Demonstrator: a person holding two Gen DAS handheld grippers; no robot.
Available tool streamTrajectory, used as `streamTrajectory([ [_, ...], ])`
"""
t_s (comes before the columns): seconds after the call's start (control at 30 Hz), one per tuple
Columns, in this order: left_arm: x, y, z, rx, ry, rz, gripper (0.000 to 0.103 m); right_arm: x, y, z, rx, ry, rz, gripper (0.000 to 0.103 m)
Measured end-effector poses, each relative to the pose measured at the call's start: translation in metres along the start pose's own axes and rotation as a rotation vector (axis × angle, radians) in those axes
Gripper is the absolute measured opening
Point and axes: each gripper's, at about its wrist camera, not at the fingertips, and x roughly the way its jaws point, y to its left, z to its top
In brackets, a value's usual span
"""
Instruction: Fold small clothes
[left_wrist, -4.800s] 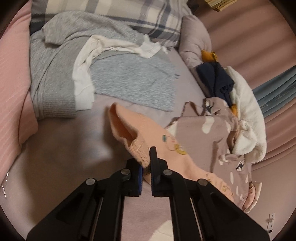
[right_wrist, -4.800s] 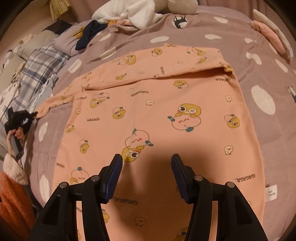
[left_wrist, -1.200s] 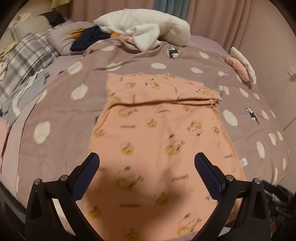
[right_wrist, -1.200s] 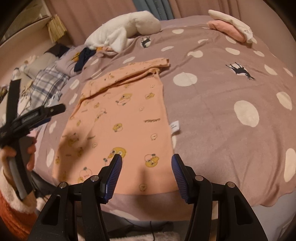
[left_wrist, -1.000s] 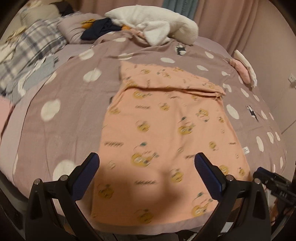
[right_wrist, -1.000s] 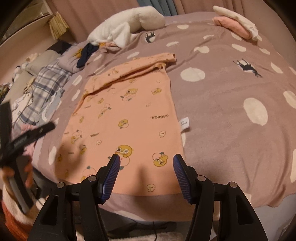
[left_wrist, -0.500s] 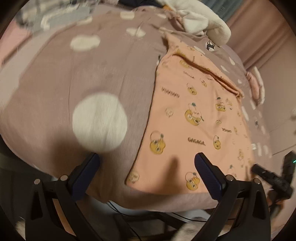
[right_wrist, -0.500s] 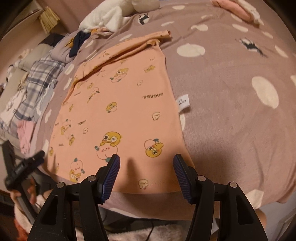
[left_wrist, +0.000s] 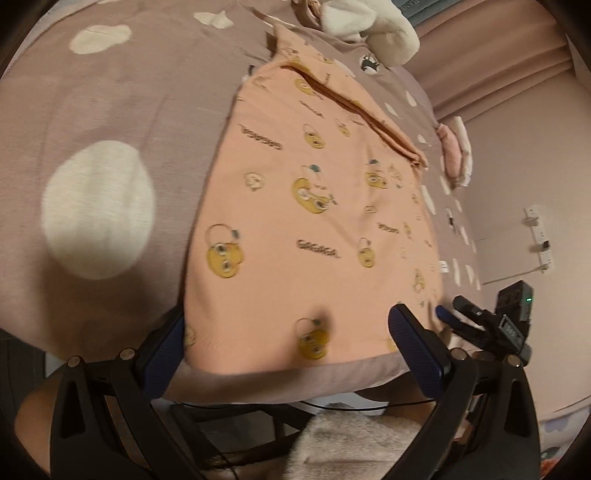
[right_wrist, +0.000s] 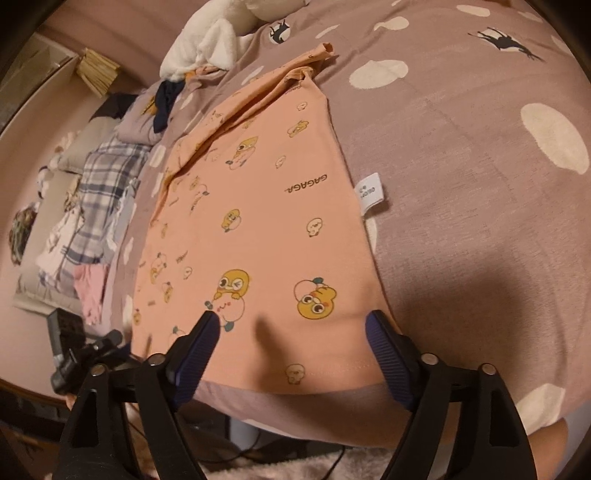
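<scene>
**Both grippers wide at the near hem of the peach top**

Spread wide on the left gripper (left_wrist: 288, 332), blue pads clear of everything, nothing pinched. Left finger (left_wrist: 162, 350) down by the near-left corner of the peach top (left_wrist: 295, 206), right finger (left_wrist: 417, 343) over the hem further along. Parted on the right gripper (right_wrist: 291, 339) too, jaws opening at this very moment, hem between the two pads yet not pressed by either. Left pad (right_wrist: 195, 350) above a printed duck, right pad (right_wrist: 388, 354) at the near-right corner.

Out from the fingers: top spread flat on the spotted mauve cover (right_wrist: 480, 184), sleeves folded across the far end, near hem lying just short of the bed's near edge. White care tag (right_wrist: 369, 197) sticking out of the right side seam onto the cover. Beyond the far end, a heap of white fleece (right_wrist: 210, 44) with dark clothes beside it. Far right, a small folded pink and white pile (left_wrist: 456, 151). Left of the bed, plaid bedding (right_wrist: 99, 177) and loose clothes. Fuzzy pale rug (left_wrist: 354, 443) below, under the near edge.
</scene>
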Motion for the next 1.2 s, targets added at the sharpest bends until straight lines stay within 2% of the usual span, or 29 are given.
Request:
streamTrajectory([
  [0.17,0.007,0.007,0.006,-0.13,0.037,-0.219,0.102,0.001,-0.005,0.001,0.037,-0.007,0.035,0.085],
  [0.2,0.009,0.007,0.007,-0.147,0.039,-0.231,0.102,0.001,-0.006,0.001,0.035,-0.009,0.038,0.086],
  [0.47,0.008,-0.008,0.015,-0.134,-0.001,-0.157,0.1,0.003,-0.004,0.001,0.016,-0.014,0.031,0.089],
  [0.53,0.011,-0.013,0.02,-0.112,-0.002,-0.1,0.093,0.003,-0.004,0.001,0.014,-0.012,0.027,0.089],
  [0.63,0.012,-0.015,0.018,-0.071,-0.009,-0.062,0.084,0.002,-0.005,0.0,0.012,-0.013,0.034,0.089],
  [0.73,0.016,-0.016,0.015,-0.04,-0.005,0.007,0.074,0.001,-0.008,0.001,0.023,-0.014,0.046,0.09],
  [0.8,0.019,-0.02,0.014,0.001,-0.004,0.055,0.063,0.002,-0.008,0.001,0.027,-0.015,0.053,0.092],
  [0.87,0.022,-0.024,0.014,0.032,0.002,0.092,0.06,0.003,-0.005,0.0,0.018,-0.018,0.05,0.093],
  [1.0,0.024,-0.02,0.015,0.031,0.011,0.077,0.06,0.002,-0.002,0.001,-0.006,-0.003,0.04,0.093],
  [1.2,0.019,-0.013,0.015,-0.013,0.011,0.038,0.057,-0.01,-0.02,0.006,0.129,0.016,0.102,0.093],
])
